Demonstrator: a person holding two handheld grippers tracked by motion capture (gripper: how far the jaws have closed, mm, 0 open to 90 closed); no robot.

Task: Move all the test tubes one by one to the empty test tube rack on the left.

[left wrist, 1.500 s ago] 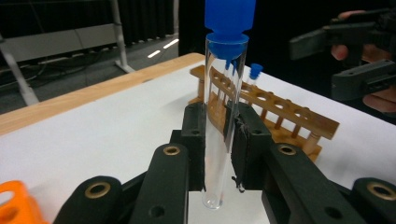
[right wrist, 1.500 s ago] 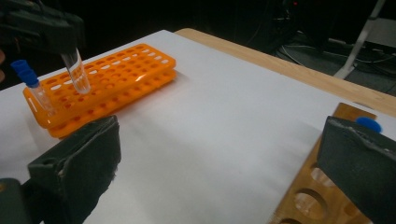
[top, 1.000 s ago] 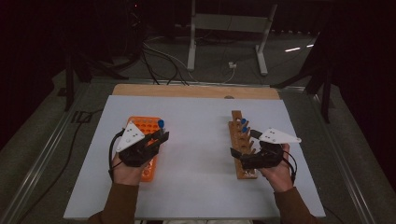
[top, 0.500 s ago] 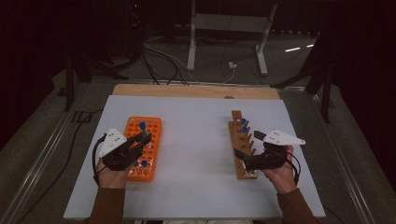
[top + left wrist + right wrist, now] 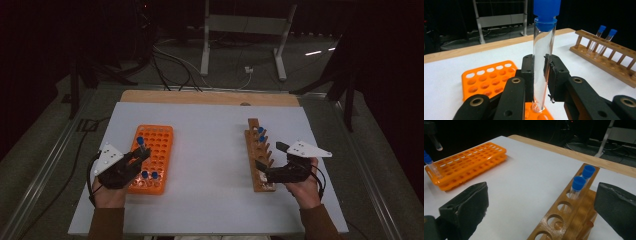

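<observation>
A clear glass test tube with a blue cap is held upright between the jaws of the left gripper, which are clamped on its lower half. The rounded bottom of the tube is seen just above, or at, a hole near the edge of the orange plastic tube rack; contact with the rack cannot be confirmed. In the high view the left gripper is placed over the left side of the orange plastic tube rack, and the blue cap of the held tube is visible above the jaws. Two further blue-capped tubes are seated in the near rows of that rack.

The right gripper is held at the near end of the wooden test tube rack, on the right half of the white counter. Its jaws are spread wide, with nothing held between them (the wooden rack lies partly in the gap in the right gripper view). Two blue-capped tubes are standing in adjacent holes at the far end of the wooden test tube rack. The two racks are set well apart.
</observation>
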